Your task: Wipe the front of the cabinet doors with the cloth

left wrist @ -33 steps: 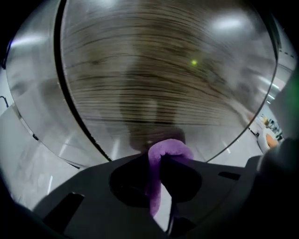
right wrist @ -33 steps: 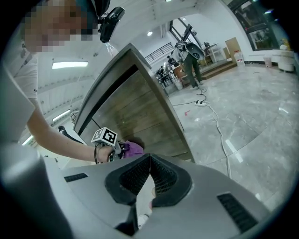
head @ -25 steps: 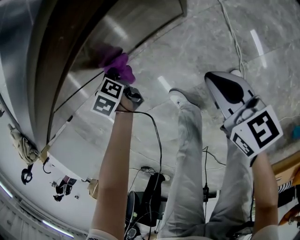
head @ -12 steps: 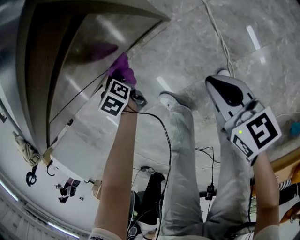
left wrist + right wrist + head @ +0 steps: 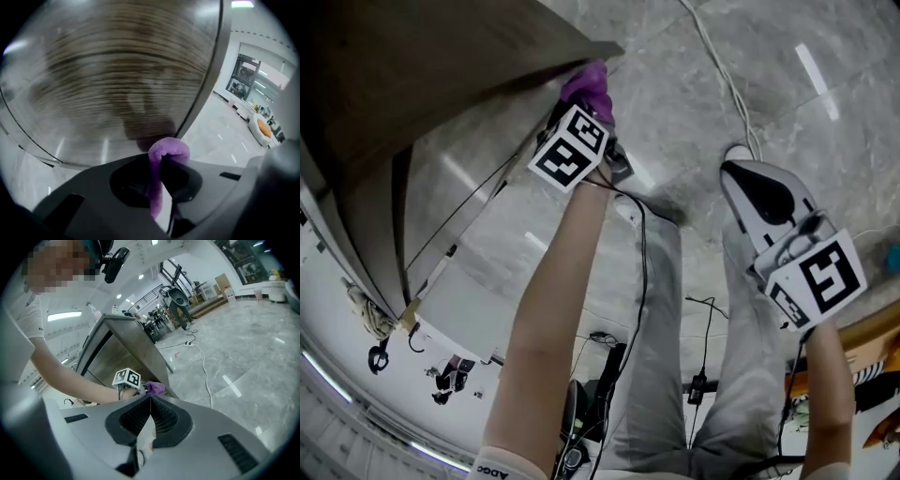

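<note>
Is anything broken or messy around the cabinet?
Nothing looks broken or spilled. The left gripper pinches the purple cloth against the cabinet front, which fits the wiping job. The only untidy thing is a white cable lying loose across the floor.

The left arm stretches forward, the left gripper [image 5: 592,108] with jaws clamped on the purple cloth [image 5: 589,84], while the right gripper [image 5: 741,169] hangs lower, jaws pressed together.
</note>
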